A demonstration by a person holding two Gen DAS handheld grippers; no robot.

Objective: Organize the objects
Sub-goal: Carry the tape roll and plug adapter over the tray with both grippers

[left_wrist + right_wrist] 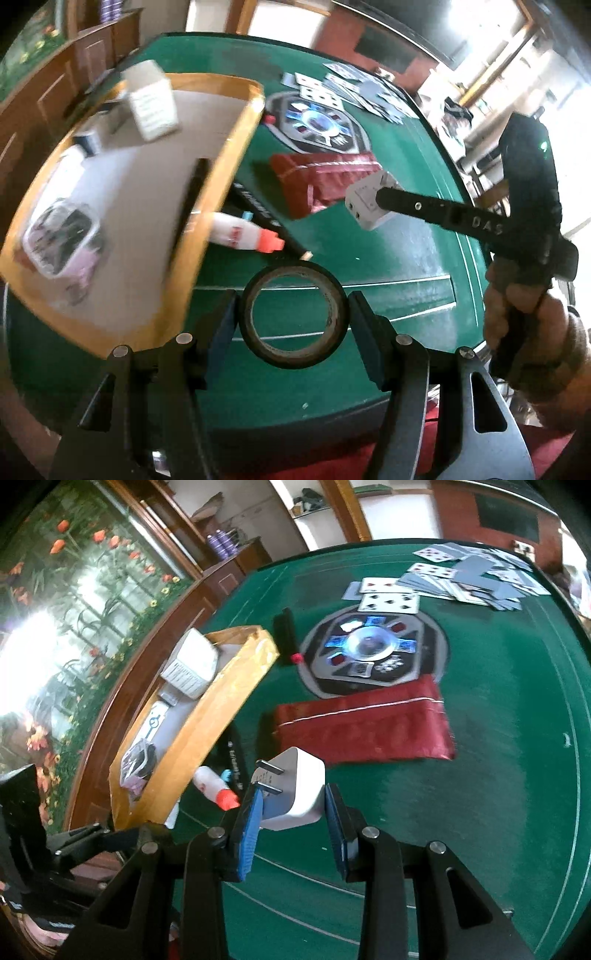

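Above the green table [369, 258], my left gripper [293, 317] pinching a tape roll [293, 349], my right gripper [293, 812] clamping a white charger [295, 790], yellow box [207, 734] alongside.

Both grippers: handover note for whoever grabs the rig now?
Left gripper: shut on the black tape roll, held above the table.
Right gripper: shut on the white charger plug, prongs pointing up-left.
Tray: holds a white box and a plastic-wrapped bundle.
Left: both held items; glue bottle, red pouch and cards lie on the felt.
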